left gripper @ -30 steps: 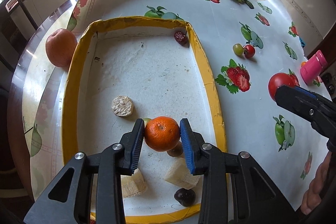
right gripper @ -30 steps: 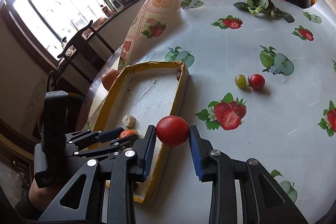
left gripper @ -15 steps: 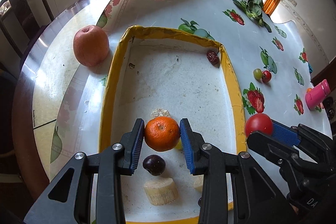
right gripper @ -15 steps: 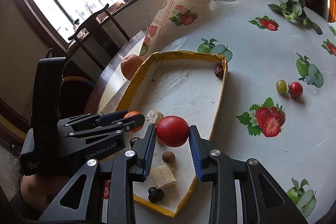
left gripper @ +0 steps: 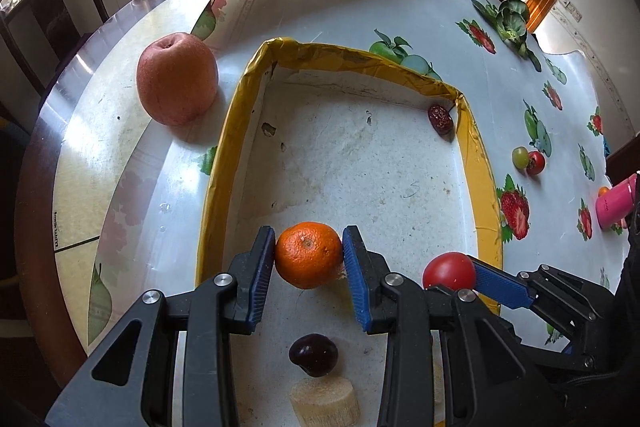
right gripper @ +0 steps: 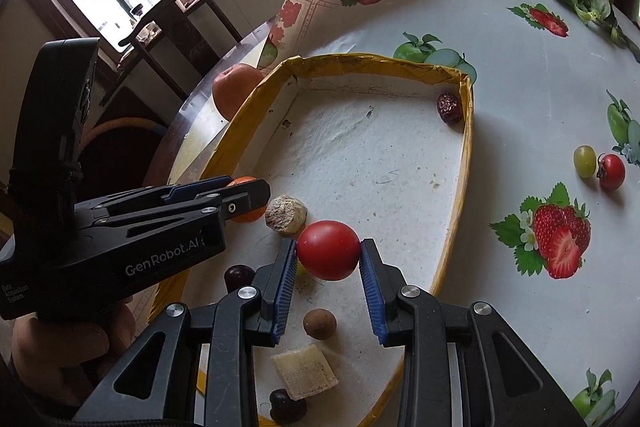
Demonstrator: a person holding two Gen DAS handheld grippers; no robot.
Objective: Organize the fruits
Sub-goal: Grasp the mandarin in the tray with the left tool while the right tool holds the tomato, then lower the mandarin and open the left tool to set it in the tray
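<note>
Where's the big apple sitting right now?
The big apple sits on the bare table outside the yellow-rimmed tray, by its far left corner in the left wrist view. In the right wrist view it peeks from behind that rim.

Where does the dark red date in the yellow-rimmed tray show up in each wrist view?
Left wrist: the date lies right of centre, in the tray's far right corner.
Right wrist: the date lies upper right of centre, in that same far corner against the tray's rim.
Shared landmark: the green grape beside the small red fruit on the tablecloth.
</note>
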